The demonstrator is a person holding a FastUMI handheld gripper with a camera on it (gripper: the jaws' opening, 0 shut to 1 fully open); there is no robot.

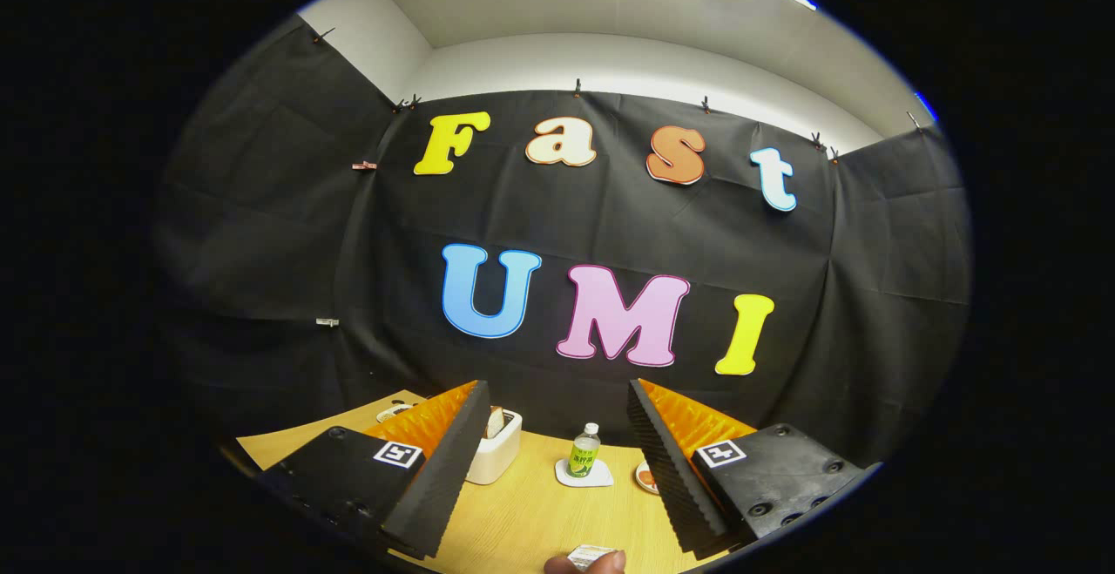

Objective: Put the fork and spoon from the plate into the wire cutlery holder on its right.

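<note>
We hold the tool (557,461) raised above the wooden counter (540,513), its two fingers (444,469) spread wide apart with nothing between them. Each finger carries a small square black-and-white marker on its upper block; the pattern is a code, not words we can read.

Ahead of the fingers, through the gap, a small bottle (584,450) with a white cap and a green-yellow label stands upright on a white coaster (584,475). The label has printing on it, but it is too small for us to make out. Just beside the left finger a white toaster (498,452) sits on the counter with a slice of bread (495,422) poking out of its top slot; the finger hides part of it. Past the left finger's far edge we catch a pale round thing (394,411), mostly hidden, and we cannot tell what it is. Against the right finger's inner side a sliver of a white dish with something orange on it (646,476) peeks out; we cannot tell if this is the plate of the task. The fork, the spoon and the wire cutlery holder we cannot place from here.

Nearest to us, a fingertip (584,565) rests at the counter's near edge beside a small white card or tag (592,553) with fine printing that is unreadable.
</note>
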